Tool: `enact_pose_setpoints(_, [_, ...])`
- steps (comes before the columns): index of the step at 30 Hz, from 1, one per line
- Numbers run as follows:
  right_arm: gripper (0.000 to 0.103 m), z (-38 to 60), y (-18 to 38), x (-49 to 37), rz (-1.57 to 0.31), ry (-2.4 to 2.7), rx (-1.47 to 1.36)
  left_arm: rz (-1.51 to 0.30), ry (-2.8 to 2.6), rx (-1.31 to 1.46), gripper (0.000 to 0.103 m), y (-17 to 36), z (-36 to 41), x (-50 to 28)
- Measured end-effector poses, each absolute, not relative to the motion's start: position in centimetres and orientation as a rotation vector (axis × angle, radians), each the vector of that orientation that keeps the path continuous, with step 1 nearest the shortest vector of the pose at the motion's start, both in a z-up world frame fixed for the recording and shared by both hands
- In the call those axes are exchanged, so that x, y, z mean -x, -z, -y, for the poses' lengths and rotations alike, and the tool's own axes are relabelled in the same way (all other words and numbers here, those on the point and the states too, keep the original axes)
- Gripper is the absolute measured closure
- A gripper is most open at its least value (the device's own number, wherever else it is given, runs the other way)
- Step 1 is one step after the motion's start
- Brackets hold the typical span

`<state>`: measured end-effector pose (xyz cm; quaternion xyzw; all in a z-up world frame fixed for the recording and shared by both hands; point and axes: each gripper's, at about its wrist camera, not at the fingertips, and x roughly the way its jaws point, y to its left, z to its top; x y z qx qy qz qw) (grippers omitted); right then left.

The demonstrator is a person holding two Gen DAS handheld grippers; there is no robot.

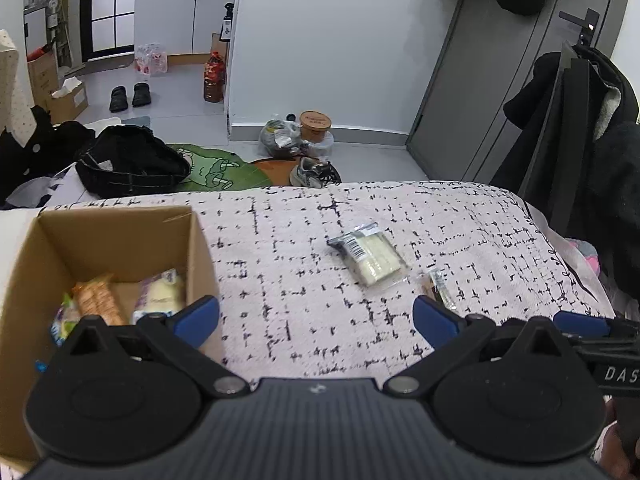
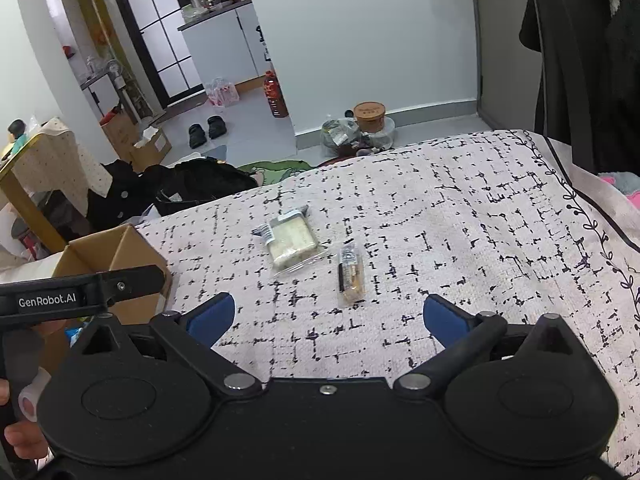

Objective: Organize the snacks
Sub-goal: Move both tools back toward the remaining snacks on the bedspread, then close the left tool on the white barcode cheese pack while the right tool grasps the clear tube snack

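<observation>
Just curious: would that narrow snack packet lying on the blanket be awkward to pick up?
Probably light: the narrow snack packet is slim and lies flat. Its clear, glossy wrapper may slip or crinkle. On the soft blanket it likely sinks slightly when pressed.

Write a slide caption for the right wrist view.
Open right hand-held gripper above two wrapped snacks on a patterned blanket.

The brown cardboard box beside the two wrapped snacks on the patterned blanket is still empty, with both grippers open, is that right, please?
Not quite: the brown cardboard box already holds several snack packets, as the left wrist view shows. Both grippers are open, and two wrapped snacks lie on the patterned blanket.
</observation>
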<state>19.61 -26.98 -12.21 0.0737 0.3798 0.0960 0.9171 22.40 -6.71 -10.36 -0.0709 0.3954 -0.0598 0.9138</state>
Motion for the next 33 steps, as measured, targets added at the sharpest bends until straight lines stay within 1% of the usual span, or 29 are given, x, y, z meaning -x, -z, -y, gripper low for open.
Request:
enact_pose_setpoints(5, [0.015,27.1,13.0,-20.6,-0.794,-0.178,-0.157,-0.808,0.135,0.135,0.003,10.8,7.6,-23.7])
enact_pose_setpoints(7, [0.028,27.2,13.6,-21.3,-0.815,-0.173,-0.166,-0.807,0.153,0.137,0.003,11.0,7.9,-24.2])
enact_pose_setpoints(12, [0.039,27.5,14.8,-23.0,-0.853,-0.167,-0.193,-0.823,0.180,0.128,0.004,11.9,9.2,-25.9])
enact_pose_setpoints(15, [0.042,27.4,15.5,-23.8,-0.869,-0.173,-0.191,-0.833,0.186,0.136,0.009,12.5,9.6,-26.8])
enact_pose_setpoints(18, [0.049,27.3,16.3,-24.7,-0.890,-0.177,-0.197,-0.856,0.191,0.151,0.014,13.3,10.0,-27.8])
enact_pose_setpoints(26, [0.062,27.3,18.2,-27.2,-0.926,-0.187,-0.216,-0.916,0.195,0.164,0.033,15.2,11.2,-30.2])
enact_pose_setpoints(29, [0.072,27.4,18.9,-28.0,-0.939,-0.196,-0.232,-0.937,0.191,0.165,0.035,16.0,11.7,-31.0])
enact_pose_setpoints(31, [0.084,27.4,19.2,-28.3,-0.944,-0.202,-0.227,-0.950,0.197,0.170,0.036,16.4,11.9,-31.5])
enact_pose_setpoints(33, [0.085,27.9,19.3,-28.6,-0.938,-0.202,-0.237,-0.965,0.209,0.169,0.036,16.9,12.4,-32.0])
